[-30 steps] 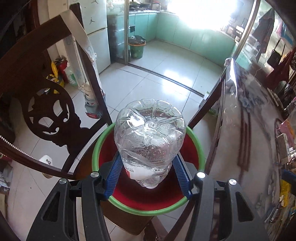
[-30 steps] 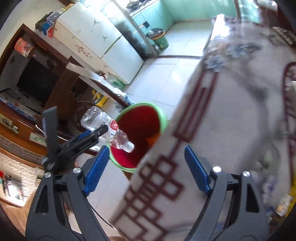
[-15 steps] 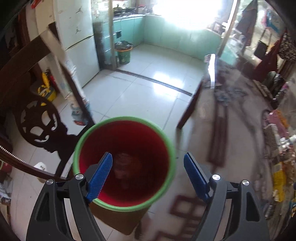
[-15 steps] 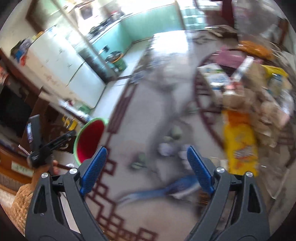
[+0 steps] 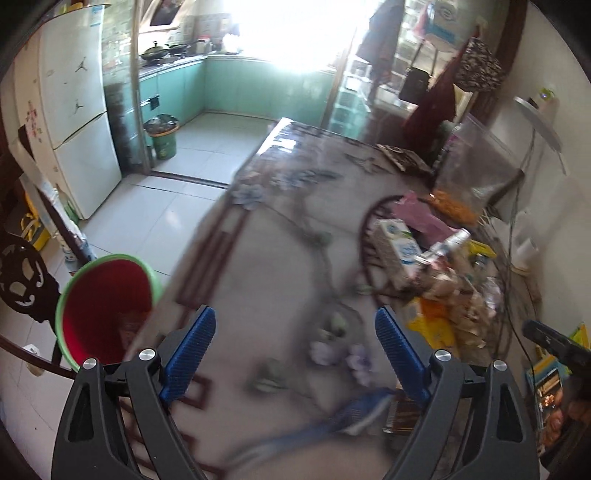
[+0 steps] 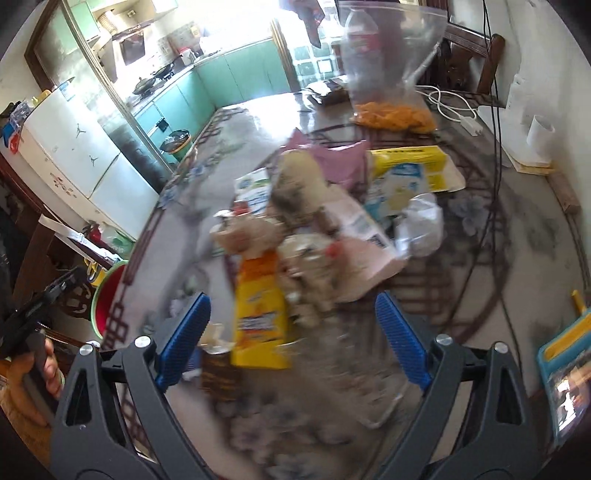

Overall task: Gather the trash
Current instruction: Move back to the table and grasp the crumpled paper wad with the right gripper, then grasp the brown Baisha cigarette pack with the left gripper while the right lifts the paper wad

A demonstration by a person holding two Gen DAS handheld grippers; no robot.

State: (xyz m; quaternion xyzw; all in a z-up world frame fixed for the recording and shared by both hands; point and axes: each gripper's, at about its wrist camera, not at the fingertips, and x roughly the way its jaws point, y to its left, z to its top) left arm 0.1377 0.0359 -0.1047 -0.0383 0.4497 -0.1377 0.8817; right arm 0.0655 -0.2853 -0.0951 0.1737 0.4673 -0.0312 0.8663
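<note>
Both grippers, left gripper (image 5: 295, 347) and right gripper (image 6: 291, 336), opening, empty above table (image 5: 266, 266).

Strong daylight enters through the far kitchen window (image 5: 295, 33), which is blown out to white in both views and throws a glare patch on the far end of the glossy table (image 6: 266, 110). Motion blur smears the near tabletop and the trash pile (image 6: 314, 236), while the gripper bodies stay sharp. Fisheye distortion bends the fridge (image 5: 74, 110) and walls, with dark corner vignetting.
</note>
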